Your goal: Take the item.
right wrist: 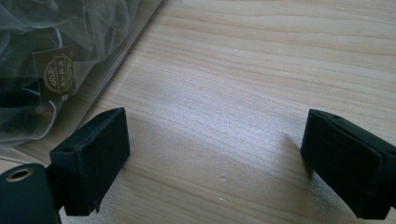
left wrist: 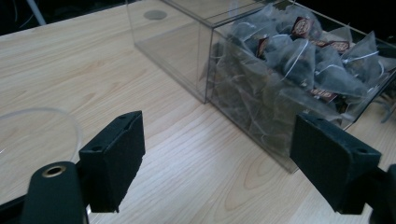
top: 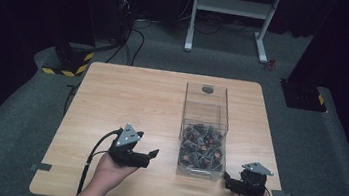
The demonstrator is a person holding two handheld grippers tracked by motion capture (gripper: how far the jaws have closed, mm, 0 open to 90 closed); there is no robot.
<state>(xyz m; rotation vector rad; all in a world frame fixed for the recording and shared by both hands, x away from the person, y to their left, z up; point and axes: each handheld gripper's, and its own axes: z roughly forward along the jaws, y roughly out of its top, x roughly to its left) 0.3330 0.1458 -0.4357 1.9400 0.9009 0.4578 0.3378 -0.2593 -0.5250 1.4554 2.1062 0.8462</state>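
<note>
A clear box (top: 203, 132) stands right of centre on the surface (top: 128, 92), its long axis running near to far; the near half holds tea bags (top: 201, 149), the far half is bare. The left hand-held gripper (top: 147, 156) sits just left of the box's near end, pointing right at it, jaws apart with nothing between them. The right hand-held gripper (top: 228, 180) rests by the near right corner, jaws likewise apart. A clear dish (left wrist: 32, 135) lies left of the left hand-held gripper.
</note>
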